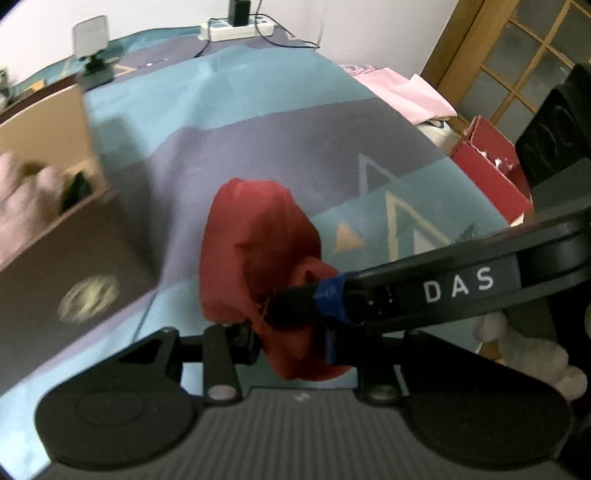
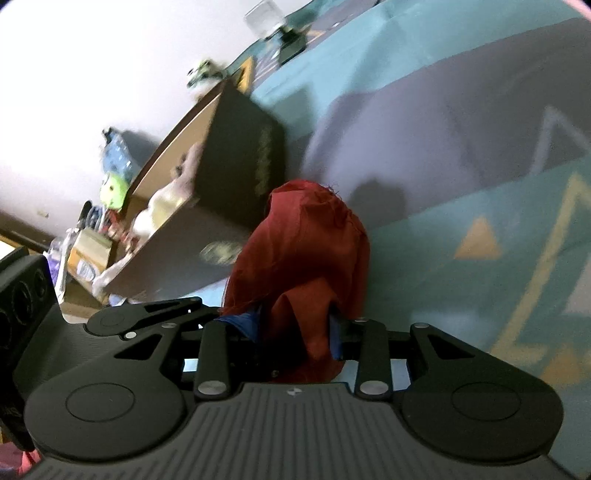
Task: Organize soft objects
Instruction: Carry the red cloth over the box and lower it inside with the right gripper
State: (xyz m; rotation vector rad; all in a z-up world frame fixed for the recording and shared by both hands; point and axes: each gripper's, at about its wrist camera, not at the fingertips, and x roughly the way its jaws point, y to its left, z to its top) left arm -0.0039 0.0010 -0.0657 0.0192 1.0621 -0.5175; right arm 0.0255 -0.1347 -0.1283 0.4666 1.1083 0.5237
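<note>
Both grippers share one bundle: the left hand-held gripper (image 1: 295, 328) and the right hand-held gripper (image 2: 295, 325) each pinch the red cloth (image 1: 258, 240), bunched up and lifted off the patterned surface (image 1: 258, 110), seemingly headed for the cardboard box (image 1: 48, 129) nearby.

A bunched red cloth (image 1: 258, 258) hangs above the patterned teal and grey bedspread (image 1: 280, 110), pinched in both the left gripper (image 1: 291, 332) and the right gripper (image 2: 295, 325). An open brown cardboard box (image 1: 55, 229) sits on the bedspread left of it, a white power strip (image 1: 236, 29) far behind.
</note>
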